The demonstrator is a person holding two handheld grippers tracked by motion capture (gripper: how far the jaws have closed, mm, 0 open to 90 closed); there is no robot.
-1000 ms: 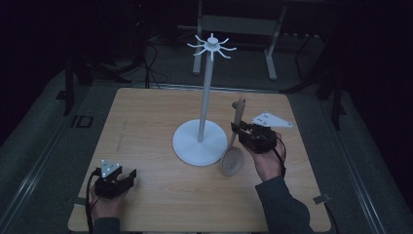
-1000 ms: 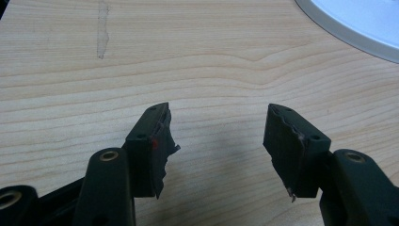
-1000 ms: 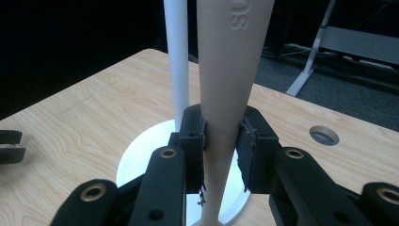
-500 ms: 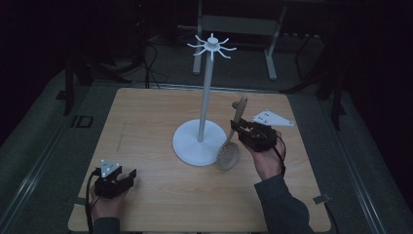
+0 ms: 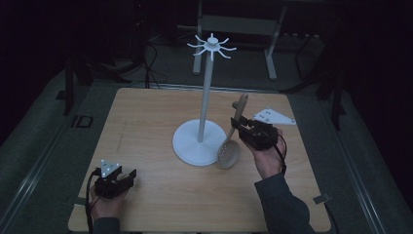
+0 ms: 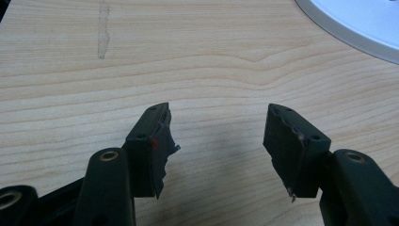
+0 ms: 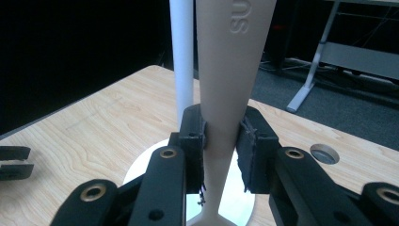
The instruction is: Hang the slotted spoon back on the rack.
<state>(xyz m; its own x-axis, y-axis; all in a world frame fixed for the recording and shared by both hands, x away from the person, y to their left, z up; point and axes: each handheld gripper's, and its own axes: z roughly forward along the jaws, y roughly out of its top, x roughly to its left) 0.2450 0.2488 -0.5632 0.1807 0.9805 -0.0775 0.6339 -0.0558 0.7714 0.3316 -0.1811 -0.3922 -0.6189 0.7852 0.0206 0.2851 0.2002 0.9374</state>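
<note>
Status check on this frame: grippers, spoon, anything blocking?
Right gripper shut on spoon handle, bowl hanging low beside stand base. Left gripper open, idle over bare table. Stand pole close behind spoon; nothing else near.

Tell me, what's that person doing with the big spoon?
The person's right tool is shut on the handle of a holey spoon, holding it upright beside a white stand with hooks on top. The spoon's bowl hangs low by the stand's round base. The left tool waits open near the table's front corner, holding nothing.
</note>
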